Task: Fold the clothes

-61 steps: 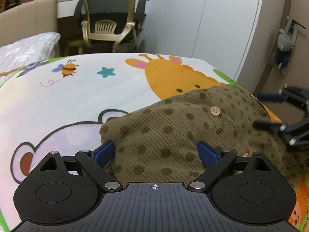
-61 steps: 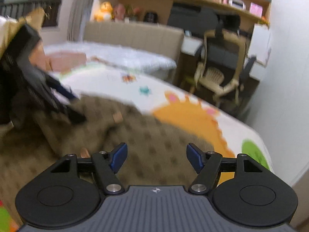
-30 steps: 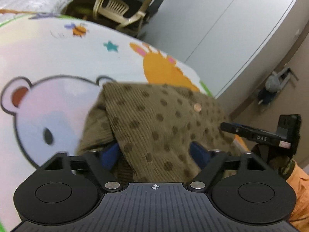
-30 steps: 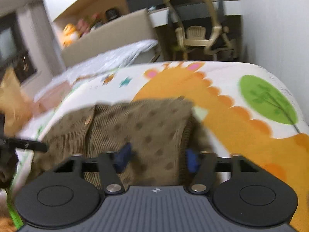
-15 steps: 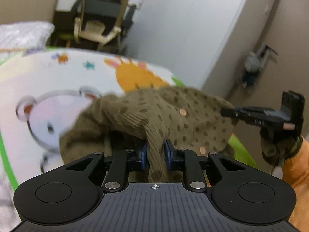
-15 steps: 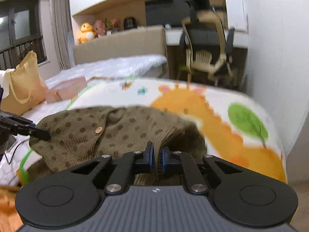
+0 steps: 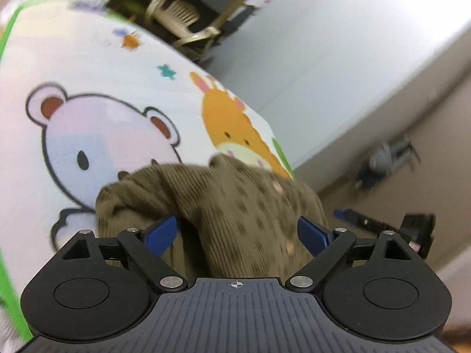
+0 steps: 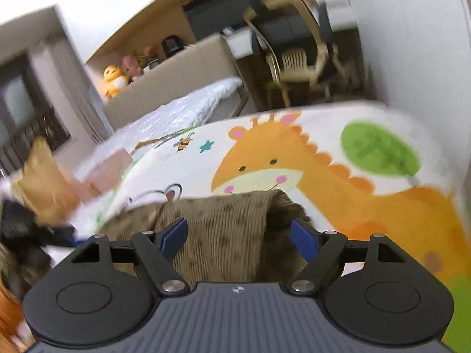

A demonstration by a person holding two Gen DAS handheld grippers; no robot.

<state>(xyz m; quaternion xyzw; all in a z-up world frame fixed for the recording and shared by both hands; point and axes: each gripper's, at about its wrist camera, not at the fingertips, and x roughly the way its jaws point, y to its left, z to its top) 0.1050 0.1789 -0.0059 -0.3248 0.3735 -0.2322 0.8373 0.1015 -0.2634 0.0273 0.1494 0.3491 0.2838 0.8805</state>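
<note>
**Both jaws wide, garment bunched between them**

The left hand-held gripper [image 7: 237, 231] and right hand-held gripper [image 8: 239, 234] both stand spread open, holding nothing. The brown dotted garment [image 7: 223, 209] lies heaped between their fingers. Ahead, bare cartoon mat [image 8: 182, 173] runs to its far edge.

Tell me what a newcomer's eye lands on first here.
The brown dotted corduroy garment lies bunched on the cartoon play mat, between the open fingers of the left gripper and the right gripper. Behind it on the mat, the orange giraffe stands out, beside a pale bear face.
</note>
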